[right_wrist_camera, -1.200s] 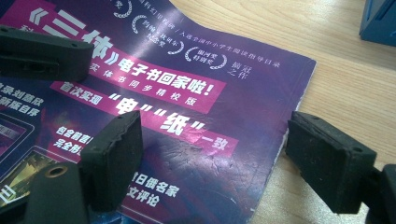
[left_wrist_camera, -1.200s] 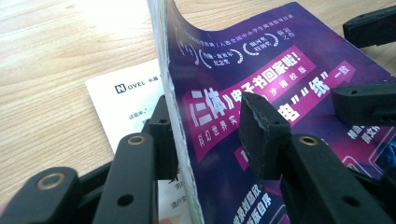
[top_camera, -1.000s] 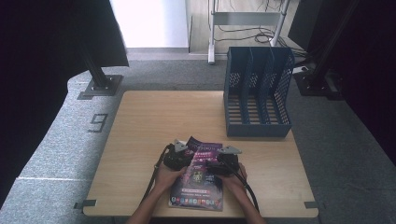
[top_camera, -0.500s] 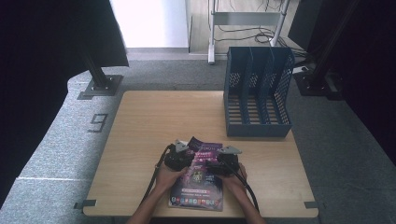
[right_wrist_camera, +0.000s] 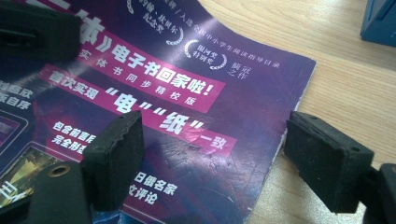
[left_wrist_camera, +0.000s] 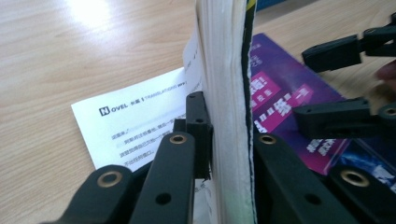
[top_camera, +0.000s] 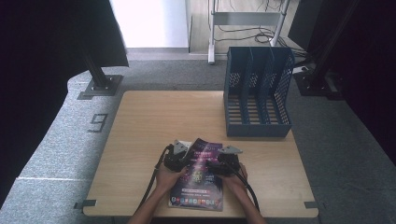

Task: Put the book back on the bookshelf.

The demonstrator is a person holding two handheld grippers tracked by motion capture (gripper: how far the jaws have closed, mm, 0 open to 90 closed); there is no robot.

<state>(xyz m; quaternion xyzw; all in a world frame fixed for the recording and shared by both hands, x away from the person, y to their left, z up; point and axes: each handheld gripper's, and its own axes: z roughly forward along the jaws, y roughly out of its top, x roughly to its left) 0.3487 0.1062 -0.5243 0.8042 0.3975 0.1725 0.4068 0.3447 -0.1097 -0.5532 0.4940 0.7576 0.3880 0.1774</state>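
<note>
The purple magazine [top_camera: 200, 179] lies on the wooden table [top_camera: 149, 126], at its near edge, well short of the blue file rack [top_camera: 257, 91]. The left gripper [top_camera: 179, 156] has just been closing its jaws, which now clamp a lifted sheaf of the magazine's pages, standing on edge above a white printed page [left_wrist_camera: 140, 116]. The right gripper [right_wrist_camera: 212, 154] holds its jaws apart over the magazine's cover, one pad above the cover, the other just past its edge.

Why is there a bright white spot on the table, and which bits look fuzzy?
Left gripper view: light glare whitens the table top left; the close page block of the book looks soft. Right gripper view: sheen streaks the glossy cover, nearest pads blur. High view: dark at both sides.
</note>
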